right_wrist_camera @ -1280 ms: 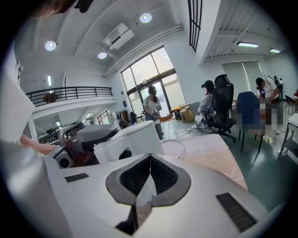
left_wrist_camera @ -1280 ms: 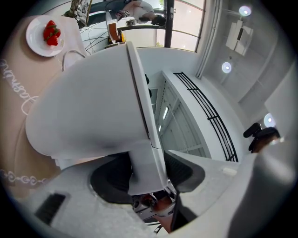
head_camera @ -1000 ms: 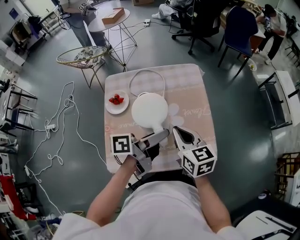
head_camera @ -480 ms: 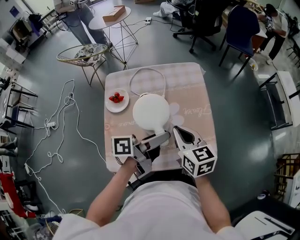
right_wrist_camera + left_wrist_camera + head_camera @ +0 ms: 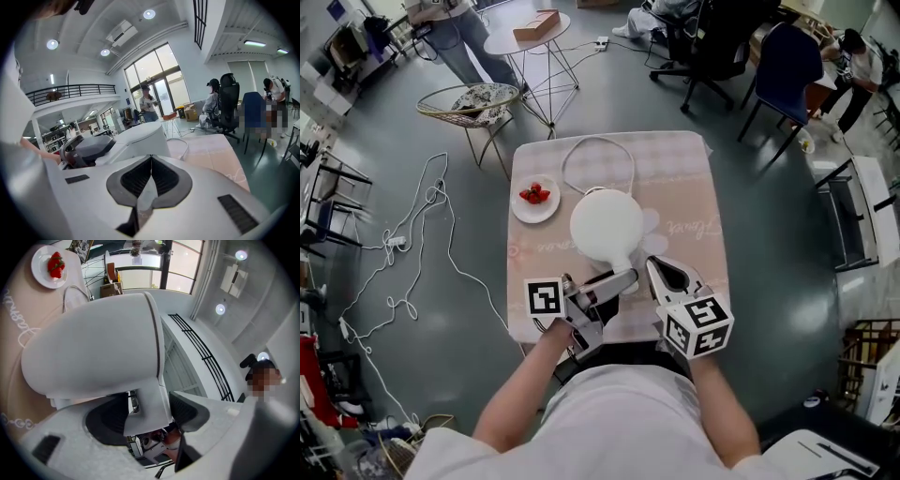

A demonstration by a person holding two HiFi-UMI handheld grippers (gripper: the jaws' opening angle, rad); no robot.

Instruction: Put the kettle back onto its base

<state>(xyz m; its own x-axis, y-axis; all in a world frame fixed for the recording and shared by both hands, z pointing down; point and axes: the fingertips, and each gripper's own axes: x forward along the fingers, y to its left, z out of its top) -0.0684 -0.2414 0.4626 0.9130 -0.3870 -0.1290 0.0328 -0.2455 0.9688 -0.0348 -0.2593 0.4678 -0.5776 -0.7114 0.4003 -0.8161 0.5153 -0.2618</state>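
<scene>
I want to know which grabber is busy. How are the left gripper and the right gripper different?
The left gripper's fingers are spread and opening, with the handle of the white kettle between them. The right gripper's fingers are closed together on nothing. The left gripper reaches in at the kettle, while the right gripper lies off to the side of that handle. Both are white and sit at the near edge of the table.
</scene>
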